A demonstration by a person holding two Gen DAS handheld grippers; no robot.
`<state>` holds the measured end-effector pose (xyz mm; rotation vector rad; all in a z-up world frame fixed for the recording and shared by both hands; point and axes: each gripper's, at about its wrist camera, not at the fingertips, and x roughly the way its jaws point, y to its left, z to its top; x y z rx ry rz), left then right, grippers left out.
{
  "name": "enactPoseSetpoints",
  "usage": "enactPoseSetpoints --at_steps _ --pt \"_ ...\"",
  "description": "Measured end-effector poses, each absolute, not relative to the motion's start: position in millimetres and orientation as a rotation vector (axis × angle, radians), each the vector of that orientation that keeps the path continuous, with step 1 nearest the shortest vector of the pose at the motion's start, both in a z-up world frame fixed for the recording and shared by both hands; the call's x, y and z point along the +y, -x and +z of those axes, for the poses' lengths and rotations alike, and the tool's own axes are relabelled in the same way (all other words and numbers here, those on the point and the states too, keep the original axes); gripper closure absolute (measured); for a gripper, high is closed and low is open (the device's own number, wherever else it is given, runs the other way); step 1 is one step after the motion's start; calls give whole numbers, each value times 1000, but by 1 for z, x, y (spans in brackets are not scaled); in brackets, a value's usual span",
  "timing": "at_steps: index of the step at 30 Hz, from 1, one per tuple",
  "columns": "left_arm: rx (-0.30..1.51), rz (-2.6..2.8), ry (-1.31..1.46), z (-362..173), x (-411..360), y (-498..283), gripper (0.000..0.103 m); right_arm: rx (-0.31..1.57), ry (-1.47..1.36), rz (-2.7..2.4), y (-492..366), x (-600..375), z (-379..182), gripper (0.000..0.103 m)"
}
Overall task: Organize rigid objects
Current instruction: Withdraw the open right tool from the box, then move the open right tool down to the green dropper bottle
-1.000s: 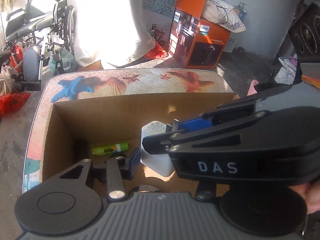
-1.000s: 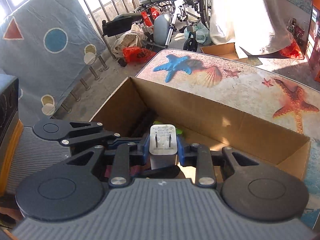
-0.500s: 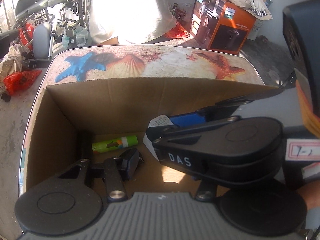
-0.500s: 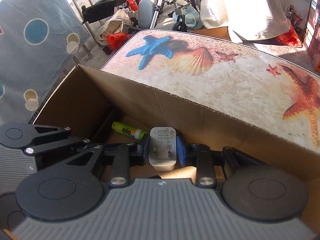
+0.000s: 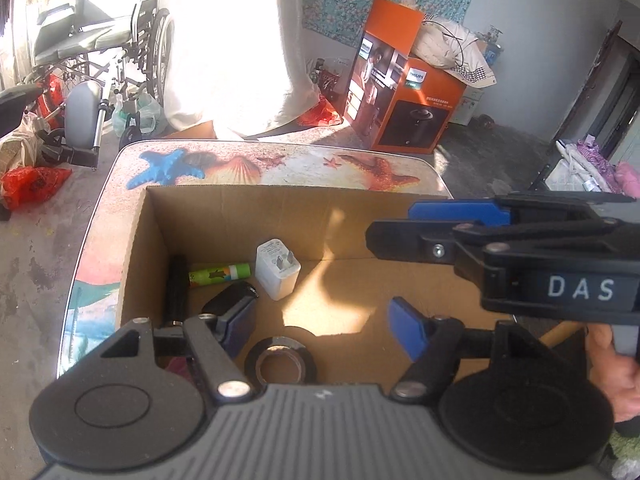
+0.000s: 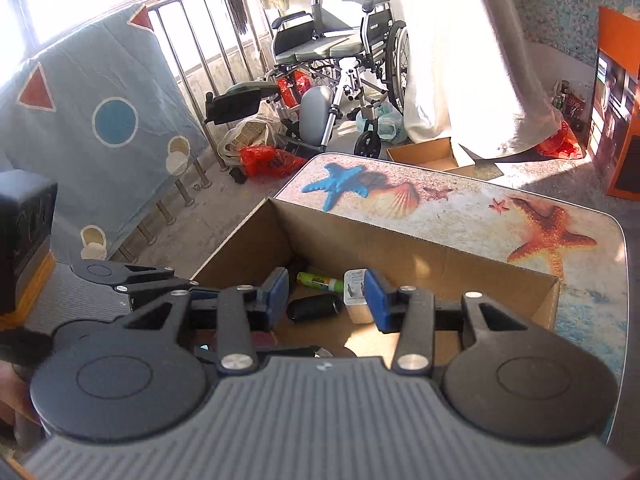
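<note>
Charger (image 5: 277,275), green tube (image 5: 219,274), dark fob (image 6: 315,307) and tape (image 5: 281,363) already in box (image 5: 240,216). Left claw (image 5: 326,330) and right claw (image 6: 326,295) both empty, jaws opening. Nothing else visible to sort; likely near done.

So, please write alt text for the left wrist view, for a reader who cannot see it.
An open cardboard box holds a white charger, a green tube and a tape roll. The left gripper hangs above, jaws opening, empty; the right gripper enters from the right.
</note>
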<state>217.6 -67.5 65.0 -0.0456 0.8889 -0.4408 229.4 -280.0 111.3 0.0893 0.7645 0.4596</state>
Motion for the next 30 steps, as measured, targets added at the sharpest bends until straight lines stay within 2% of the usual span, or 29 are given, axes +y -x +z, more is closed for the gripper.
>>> enactPoseSetpoints --at_steps 4,7,11,16,19,22,26,30 --pt "805 -464 47 80 -48 -166 25 654 -149 466 -154 -298 138 62" --pt "752 -485 11 80 -42 -129 25 604 -190 462 -107 -304 138 62" --pt "699 -507 -78 61 -40 -86 24 601 -219 450 -64 -302 115 62" --pt "720 -541 -111 23 -47 -67 27 672 -237 458 -54 -283 75 63" --pt "711 -535 -124 4 -50 -65 36 716 -202 459 -60 -259 55 67" --pt "700 -541 -128 -8 -53 -66 43 746 -179 465 -68 -242 43 76" --pt "710 -541 -115 -19 -52 -74 58 764 -119 445 -81 -225 35 81" --pt "706 -543 -102 -23 -51 -79 64 789 -103 450 -91 -219 25 86"
